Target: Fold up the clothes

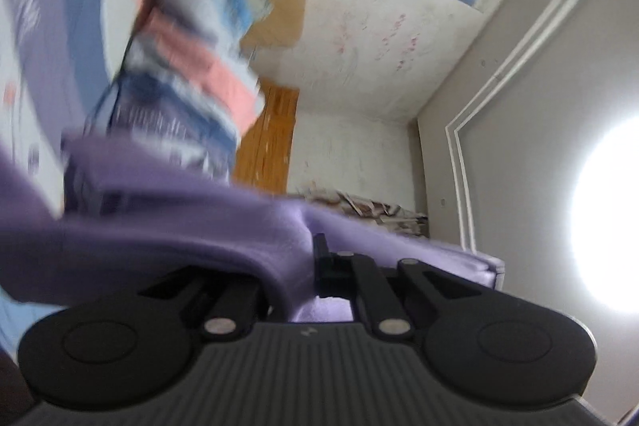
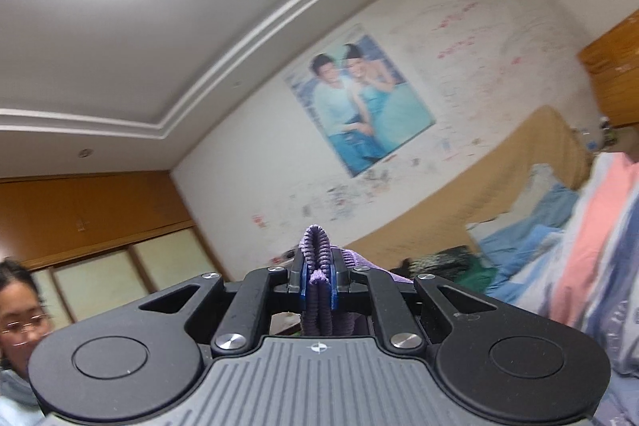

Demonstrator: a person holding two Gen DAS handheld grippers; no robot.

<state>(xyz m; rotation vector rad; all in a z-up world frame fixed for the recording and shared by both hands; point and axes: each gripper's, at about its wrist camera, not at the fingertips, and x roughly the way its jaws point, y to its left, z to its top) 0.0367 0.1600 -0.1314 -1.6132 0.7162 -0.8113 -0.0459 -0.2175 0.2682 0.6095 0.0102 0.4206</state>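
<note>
A purple garment (image 1: 179, 226) drapes over my left gripper (image 1: 309, 258), which is shut on its cloth; the left finger is hidden under the fabric. The view is tilted and blurred. In the right wrist view my right gripper (image 2: 317, 268) is shut on a ribbed purple edge of the garment (image 2: 317, 242), which bunches up between the blue pads and sticks out above the fingertips. Both grippers are raised and point toward the walls and ceiling.
A striped pink, blue and white bedspread (image 2: 591, 226) lies at the right, with blue cloth (image 2: 531, 226) and a tan headboard (image 2: 499, 178) behind. A poster (image 2: 359, 98) hangs on the wall. A person's face (image 2: 20, 314) is at the lower left. Wooden cabinets (image 2: 80, 210) line the wall.
</note>
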